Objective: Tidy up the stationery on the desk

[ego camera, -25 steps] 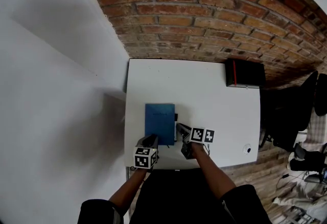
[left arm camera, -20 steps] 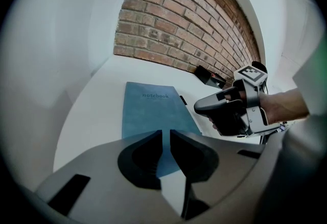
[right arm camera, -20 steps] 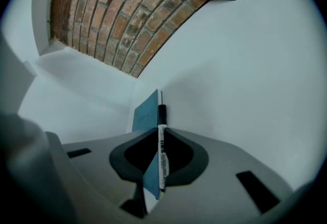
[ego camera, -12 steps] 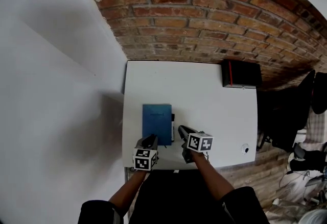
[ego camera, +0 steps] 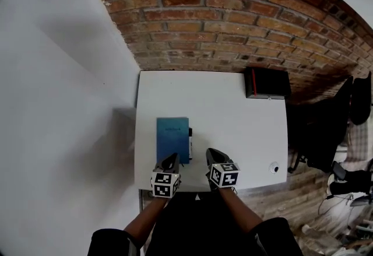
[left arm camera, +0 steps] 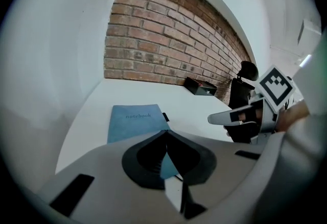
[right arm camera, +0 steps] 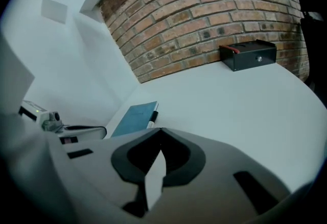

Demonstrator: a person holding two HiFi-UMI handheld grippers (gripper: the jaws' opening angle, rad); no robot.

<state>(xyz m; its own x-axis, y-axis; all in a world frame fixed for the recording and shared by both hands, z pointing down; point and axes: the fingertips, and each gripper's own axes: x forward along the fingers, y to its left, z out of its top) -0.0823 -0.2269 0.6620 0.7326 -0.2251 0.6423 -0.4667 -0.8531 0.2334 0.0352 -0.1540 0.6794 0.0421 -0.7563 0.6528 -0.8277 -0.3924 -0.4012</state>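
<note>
now left hand-held gripper (ego camera: 171, 158) and right hand-held gripper (ego camera: 211, 152) just closed, both empty, near blue notebook (ego camera: 173, 139) on table (ego camera: 233, 109)

The left arm (ego camera: 144, 221) and the right arm (ego camera: 240, 213) reach forward from the lower edge of the head view, bare below dark sleeves, and each hand holds its gripper close beside the other without touching. The left gripper (ego camera: 171, 159) points forward and down with its marker cube (ego camera: 165, 183) nearest the body, and its jaws have just closed tip to tip with nothing between them. The right gripper (ego camera: 212, 153) tilts the same way, its own cube (ego camera: 224, 174) behind it, and its jaws have likewise just closed on nothing.
</note>
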